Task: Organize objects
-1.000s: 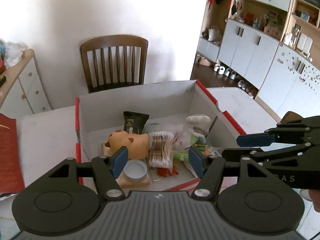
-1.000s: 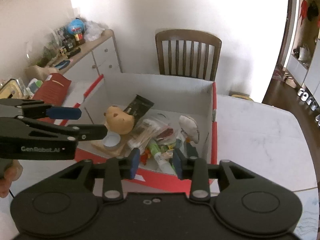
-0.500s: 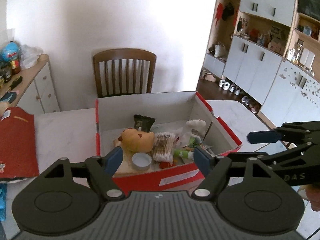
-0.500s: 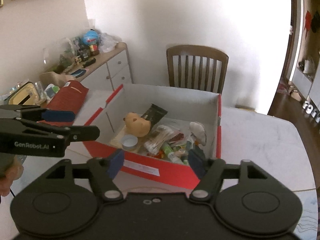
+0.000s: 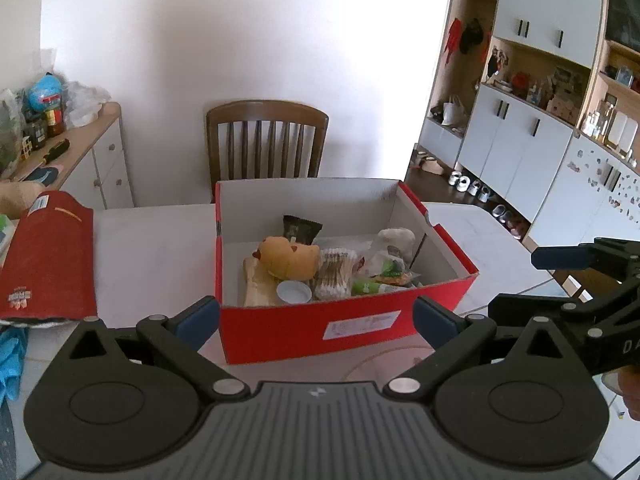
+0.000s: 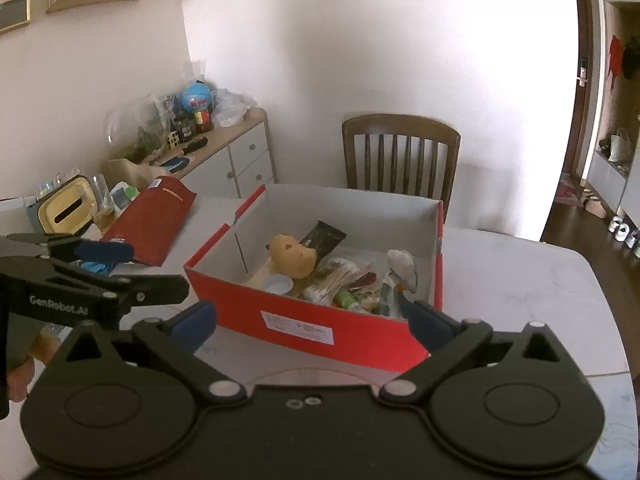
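A red cardboard box stands open on the white table. Inside lie a yellow plush toy, a pack of cotton swabs, a white lid, a dark snack packet and other small items. My left gripper hovers short of the box's front wall, its jaws opening wide and holding nothing. My right gripper is beside it on the right, its jaws also opening, with nothing gripped.
The red box lid lies on the table's left side, with a blue cloth near it. A wooden chair stands behind the table. A cluttered sideboard is at the left, white cabinets at the right.
Both grippers have drawn back from above the box and their jaws have spread much wider. The box now looks farther off, with its whole front wall showing.
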Tool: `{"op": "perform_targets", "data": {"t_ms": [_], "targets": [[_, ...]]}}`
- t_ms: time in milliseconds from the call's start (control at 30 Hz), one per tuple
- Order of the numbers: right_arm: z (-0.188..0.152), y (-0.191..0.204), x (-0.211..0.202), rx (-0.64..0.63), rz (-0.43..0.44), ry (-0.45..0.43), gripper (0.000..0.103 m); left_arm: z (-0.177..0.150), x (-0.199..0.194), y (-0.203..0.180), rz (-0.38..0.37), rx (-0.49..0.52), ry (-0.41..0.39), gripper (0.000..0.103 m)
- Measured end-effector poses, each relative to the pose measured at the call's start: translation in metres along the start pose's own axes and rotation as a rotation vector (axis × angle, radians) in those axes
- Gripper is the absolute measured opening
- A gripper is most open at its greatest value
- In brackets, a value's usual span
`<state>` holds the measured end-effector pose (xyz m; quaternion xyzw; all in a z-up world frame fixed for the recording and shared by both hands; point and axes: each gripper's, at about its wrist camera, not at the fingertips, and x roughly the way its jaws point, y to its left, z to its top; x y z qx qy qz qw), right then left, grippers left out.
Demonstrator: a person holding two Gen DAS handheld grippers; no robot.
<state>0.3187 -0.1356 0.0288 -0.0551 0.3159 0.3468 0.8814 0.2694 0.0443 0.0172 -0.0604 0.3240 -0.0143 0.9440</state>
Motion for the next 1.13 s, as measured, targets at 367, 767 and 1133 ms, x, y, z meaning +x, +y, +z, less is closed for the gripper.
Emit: {"op": "perform_targets", "data": {"t_ms": [367, 767, 1133], "targets": [[-0.012, -0.004, -0.016, 0.015, 0.009, -0.014, 0.103, -0.012, -0.018, -0.016, 0.014, 0.035, -0.022, 0.103], [-0.035, -0.01, -0.015, 0.01, -0.006, 0.018, 0.103, -0.015, -0.022, -0.025, 0.047, 0.073, -0.041, 0.103], [-0.063, -0.034, -0.009, 0.04, -0.063, 0.067, 0.103, -0.02, -0.017, -0.025, 0.049, 0.059, -0.018, 0.103]]}}
